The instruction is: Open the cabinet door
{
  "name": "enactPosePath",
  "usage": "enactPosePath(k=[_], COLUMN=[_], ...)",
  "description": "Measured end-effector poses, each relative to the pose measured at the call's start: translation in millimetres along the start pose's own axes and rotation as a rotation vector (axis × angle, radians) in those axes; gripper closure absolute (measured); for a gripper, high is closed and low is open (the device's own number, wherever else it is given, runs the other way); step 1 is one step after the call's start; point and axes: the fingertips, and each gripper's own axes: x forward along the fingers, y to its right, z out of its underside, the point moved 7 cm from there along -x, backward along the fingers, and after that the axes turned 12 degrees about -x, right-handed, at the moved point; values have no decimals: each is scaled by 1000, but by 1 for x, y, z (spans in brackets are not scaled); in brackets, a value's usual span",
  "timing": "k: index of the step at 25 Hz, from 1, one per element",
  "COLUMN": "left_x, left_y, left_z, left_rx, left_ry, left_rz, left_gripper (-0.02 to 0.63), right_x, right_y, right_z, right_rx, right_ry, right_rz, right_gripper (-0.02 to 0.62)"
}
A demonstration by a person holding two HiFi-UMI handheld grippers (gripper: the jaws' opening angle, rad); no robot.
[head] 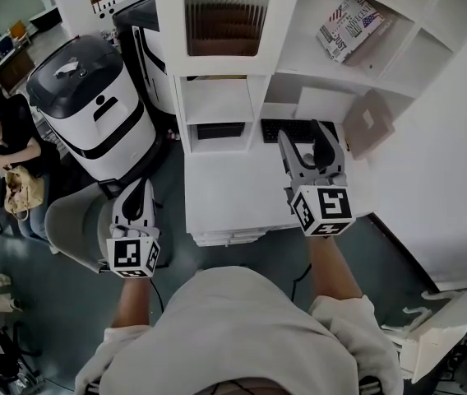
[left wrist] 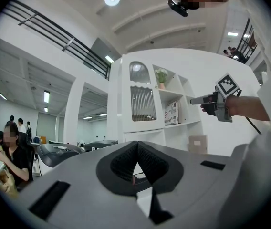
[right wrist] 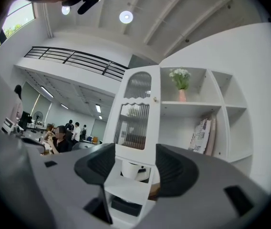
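A tall white cabinet has an arched door (head: pixel 225 15) of ribbed glass at its upper left. In the right gripper view the door (right wrist: pixel 134 113) stands straight ahead, with a small knob (right wrist: pixel 155 99) near its right edge. It looks flush with the frame in the left gripper view (left wrist: pixel 141 101). My right gripper (head: pixel 307 134) is held out level before the cabinet's lower shelves. It (right wrist: pixel 133 168) is open, nothing between its pads, clear of the door. My left gripper (head: pixel 137 189) hangs back at the left, shut and empty (left wrist: pixel 136 149).
Open shelves to the door's right hold a magazine (head: pixel 349 23) and a flower pot (right wrist: pixel 181 82). Lower down are a black keyboard (head: pixel 295 128) and a brown card (head: pixel 369 122). A white machine with a black lid (head: pixel 94 105), a grey chair (head: pixel 73 220) and a seated person (head: pixel 3 138) are at left.
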Motion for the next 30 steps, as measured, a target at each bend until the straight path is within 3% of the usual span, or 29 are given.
enactPosePath(k=[30], left_x=[-38], left_y=[-11], left_z=[6], left_rx=[-23], left_ry=[-13], left_rz=[-76], left_gripper=[607], right_x=[139], right_y=[79], right_z=[-113], right_rx=[-213], right_ry=[73], right_rz=[95], right_gripper=[376])
